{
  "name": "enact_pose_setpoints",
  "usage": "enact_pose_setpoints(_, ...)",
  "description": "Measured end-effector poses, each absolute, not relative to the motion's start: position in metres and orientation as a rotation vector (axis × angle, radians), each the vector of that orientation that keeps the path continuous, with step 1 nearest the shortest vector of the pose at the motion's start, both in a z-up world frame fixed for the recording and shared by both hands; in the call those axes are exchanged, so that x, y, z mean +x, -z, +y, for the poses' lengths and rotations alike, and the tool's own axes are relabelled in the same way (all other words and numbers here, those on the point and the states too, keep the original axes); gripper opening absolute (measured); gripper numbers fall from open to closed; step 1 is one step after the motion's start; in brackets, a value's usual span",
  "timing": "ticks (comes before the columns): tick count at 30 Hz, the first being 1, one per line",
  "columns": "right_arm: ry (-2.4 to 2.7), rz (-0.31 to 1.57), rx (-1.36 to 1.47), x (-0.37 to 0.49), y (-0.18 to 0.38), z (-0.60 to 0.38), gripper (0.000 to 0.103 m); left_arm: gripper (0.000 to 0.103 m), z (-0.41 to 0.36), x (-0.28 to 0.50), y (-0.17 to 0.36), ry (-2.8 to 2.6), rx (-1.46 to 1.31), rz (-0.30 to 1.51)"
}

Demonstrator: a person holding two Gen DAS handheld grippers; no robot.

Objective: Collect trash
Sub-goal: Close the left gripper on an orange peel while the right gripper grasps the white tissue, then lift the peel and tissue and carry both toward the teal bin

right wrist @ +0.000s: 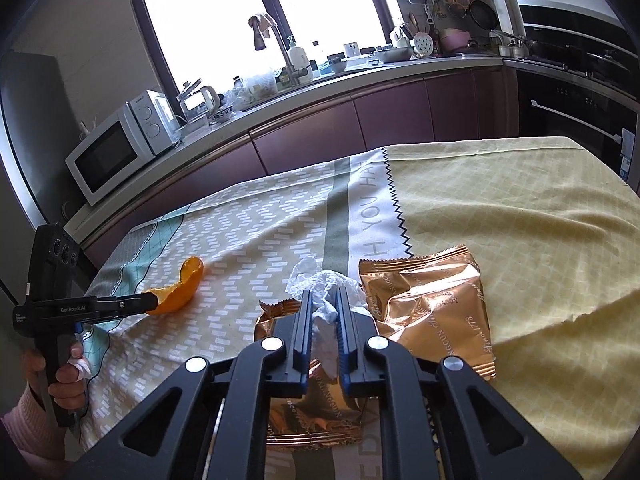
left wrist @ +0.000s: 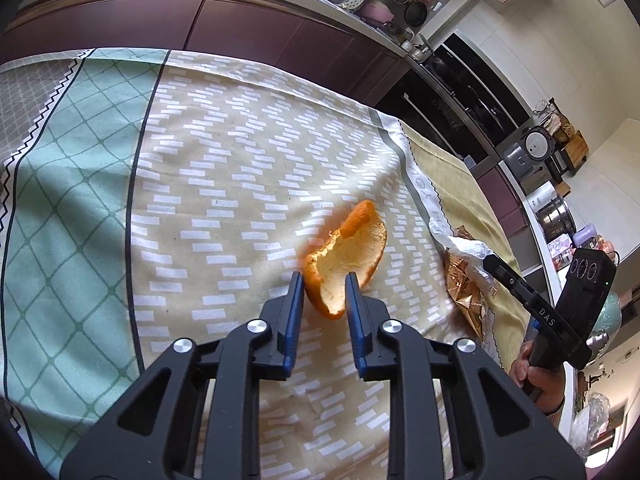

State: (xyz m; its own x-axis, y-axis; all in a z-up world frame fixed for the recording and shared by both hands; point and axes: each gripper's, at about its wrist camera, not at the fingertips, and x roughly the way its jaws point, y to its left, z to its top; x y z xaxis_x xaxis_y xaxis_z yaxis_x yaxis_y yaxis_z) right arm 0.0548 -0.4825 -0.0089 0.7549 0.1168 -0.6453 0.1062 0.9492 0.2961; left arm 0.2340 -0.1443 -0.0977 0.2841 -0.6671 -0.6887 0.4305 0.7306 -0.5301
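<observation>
Two pieces of rubbish are being taken up at once from the table draped in a patterned cloth (right wrist: 256, 220). The left gripper (left wrist: 323, 278) has its blue-padded jaws pinched on the near edge of a curled orange peel, pale on the inside (left wrist: 344, 248), which lies on the cream, dash-patterned part of the cloth toward the table's left side; from the right wrist view the peel's far end curls up while its body looks to rest on the cloth. The right gripper (right wrist: 323, 298) is closed on a crumpled white tissue (right wrist: 322, 288), which sits on top of one of two shiny copper-coloured foil wrappers. That smaller wrapper (right wrist: 308, 412) lies under the gripper near the table's front edge, and the larger foil wrapper (right wrist: 430, 312) lies just beside it to the right, across the zigzag seam where the patterned cloth meets a plain yellow cloth (right wrist: 520, 220). No bin or bag is in either view, so I cannot say where the rubbish is bound. By my reckoning the job is only beginning: nothing looks to have been carried off, the peel and tissue are gripped but not lifted clear, and both wrappers are left to gather afterwards.
</observation>
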Motion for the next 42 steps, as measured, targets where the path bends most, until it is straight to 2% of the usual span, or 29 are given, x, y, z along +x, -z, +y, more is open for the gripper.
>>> enact_pose_setpoints(2,-0.016,0.702,0.329,0.053,0.004,-0.481,0.007,0.008,-0.145,0.232,0.097,0.750,-0.253,1.049)
enact_pose_setpoints(19,-0.149,0.611,0.339,0.046,-0.031,-0.448,0.006,0.008,-0.116,0.210,0.070,0.763,-0.231,0.962)
enact_pose_setpoints(42,-0.403,0.619,0.333,0.065,-0.039,-0.347,0.006,0.008,0.013,0.171,0.042,0.637,-0.296,0.868)
